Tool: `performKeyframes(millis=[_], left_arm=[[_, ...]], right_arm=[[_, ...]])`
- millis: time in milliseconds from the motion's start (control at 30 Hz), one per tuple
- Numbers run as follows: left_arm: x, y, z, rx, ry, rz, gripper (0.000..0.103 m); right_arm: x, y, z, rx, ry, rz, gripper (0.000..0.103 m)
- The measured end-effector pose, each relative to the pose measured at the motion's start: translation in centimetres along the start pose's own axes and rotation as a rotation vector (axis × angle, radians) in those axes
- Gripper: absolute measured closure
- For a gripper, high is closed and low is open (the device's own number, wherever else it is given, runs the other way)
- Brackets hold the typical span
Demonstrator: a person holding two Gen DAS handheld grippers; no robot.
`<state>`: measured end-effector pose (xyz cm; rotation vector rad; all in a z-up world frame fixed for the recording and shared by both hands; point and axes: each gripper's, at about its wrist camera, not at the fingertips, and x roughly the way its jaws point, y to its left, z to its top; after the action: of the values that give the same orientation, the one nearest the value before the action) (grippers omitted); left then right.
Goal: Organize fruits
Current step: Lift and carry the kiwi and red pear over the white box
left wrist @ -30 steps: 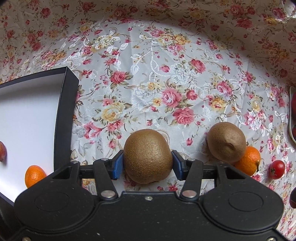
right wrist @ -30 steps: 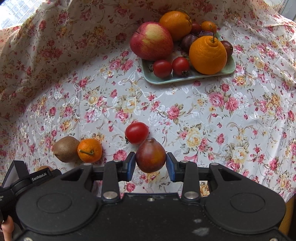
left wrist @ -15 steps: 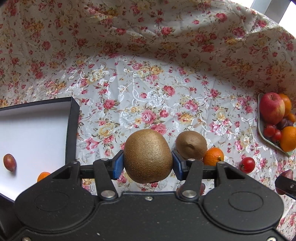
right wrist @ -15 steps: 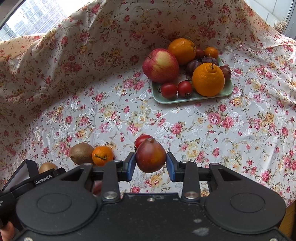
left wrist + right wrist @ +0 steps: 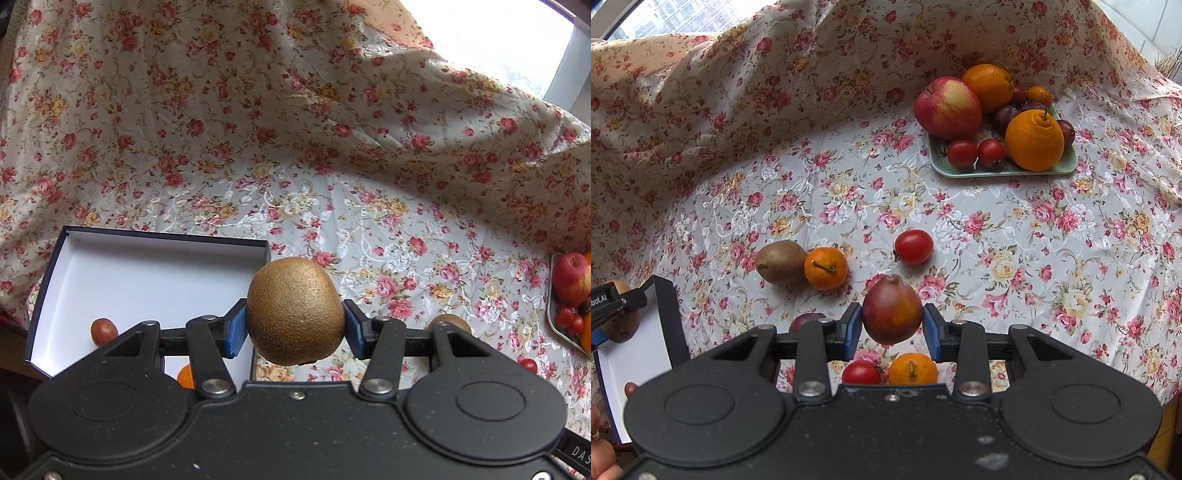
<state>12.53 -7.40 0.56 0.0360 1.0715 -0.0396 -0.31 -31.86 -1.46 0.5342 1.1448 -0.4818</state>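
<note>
Fruits (image 5: 825,268) on floral tablecloth (image 5: 1015,236); window behind.

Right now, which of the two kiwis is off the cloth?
The kiwi clamped in the left claw, hanging by the box. The other kiwi lies on the cloth, touching a mandarin.

It looks like a home, set up at a table by a window. A flowered cloth (image 5: 997,229) covers the tabletop and is draped up behind it like a backdrop. A green plate (image 5: 1067,168) of mixed fruit sits at the upper right of the right view. Daylight and a window frame (image 5: 565,70) show at the upper right of the left view, and outside buildings (image 5: 650,18) at the upper left of the right view.
</note>
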Motion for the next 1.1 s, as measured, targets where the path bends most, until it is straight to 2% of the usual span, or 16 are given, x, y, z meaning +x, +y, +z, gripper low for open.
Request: performKeyframes(millis=[367,533,933,1100], left_arm=[[0.9,8.2,2.0,-0.135,-0.027,0.115,0.045],[2.2,12.2,2.5,-0.206,0.004,0.135,0.045],[4.6,18.9,1.8,-0.247,0.067,0.179,0.045],[5.4,22.0,1.4,-0.306,0.094,0.193,0.045]], right_arm=[[0.2,6.1,-1.9,-0.101,-0.013,0.039,0.066],[1.0,9.9,-2.4,-0.156,-0.017,0.072,0.066],[2.5,19.5,-4.8,-0.291,-0.006,0.226,0.066],[3.6,23.5,-6.3,-0.356,0.001,0.268,0.066]])
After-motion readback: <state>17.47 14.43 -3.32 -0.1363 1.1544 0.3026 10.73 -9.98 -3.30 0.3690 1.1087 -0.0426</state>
